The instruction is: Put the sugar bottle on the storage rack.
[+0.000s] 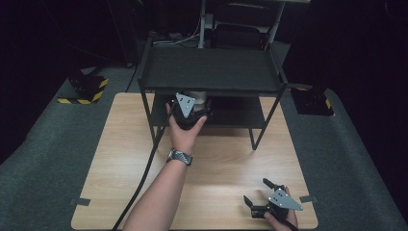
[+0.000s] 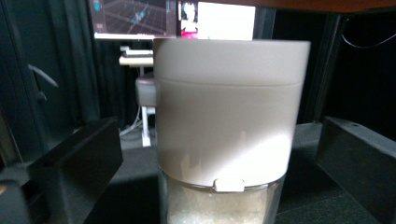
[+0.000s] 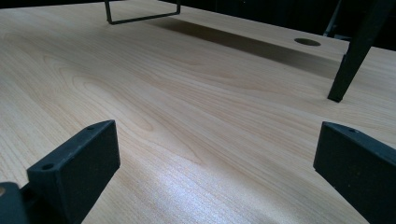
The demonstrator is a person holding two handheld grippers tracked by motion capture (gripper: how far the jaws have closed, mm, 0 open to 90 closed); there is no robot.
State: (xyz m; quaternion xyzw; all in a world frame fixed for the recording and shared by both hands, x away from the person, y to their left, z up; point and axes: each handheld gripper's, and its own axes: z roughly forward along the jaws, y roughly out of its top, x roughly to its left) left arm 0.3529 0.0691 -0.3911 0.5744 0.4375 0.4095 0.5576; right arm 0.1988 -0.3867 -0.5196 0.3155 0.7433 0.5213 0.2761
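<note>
The left gripper [image 1: 188, 111] reaches in under the top deck of the black two-tier rack [image 1: 211, 72], toward twelve o'clock from the person's seat. In the left gripper view its two black jaws stand spread wide to either side of a canister [image 2: 229, 126], and neither pad touches the wall, so the grip is released. The canister has a tall cream lid above a clear body holding pale grains, and it stands upright on the rack's lower shelf [image 1: 240, 113], dead ahead between the jaws. In the high view a sliver of it shows just past the gripper, at about one o'clock.

The left hand [image 1: 185, 132] wraps the gripper body, a watch on its wrist.

The right gripper [image 1: 263, 197] rests low at five o'clock on the wooden worktop [image 1: 120, 159], well apart from the rack. Its jaws gape with nothing but bare wood grain between them.

My reading is that the canister is already set on the lower shelf and let go, so the placing itself looks done. What seems left is drawing the left gripper back out from under the top deck without knocking the canister, toward six o'clock.
</note>
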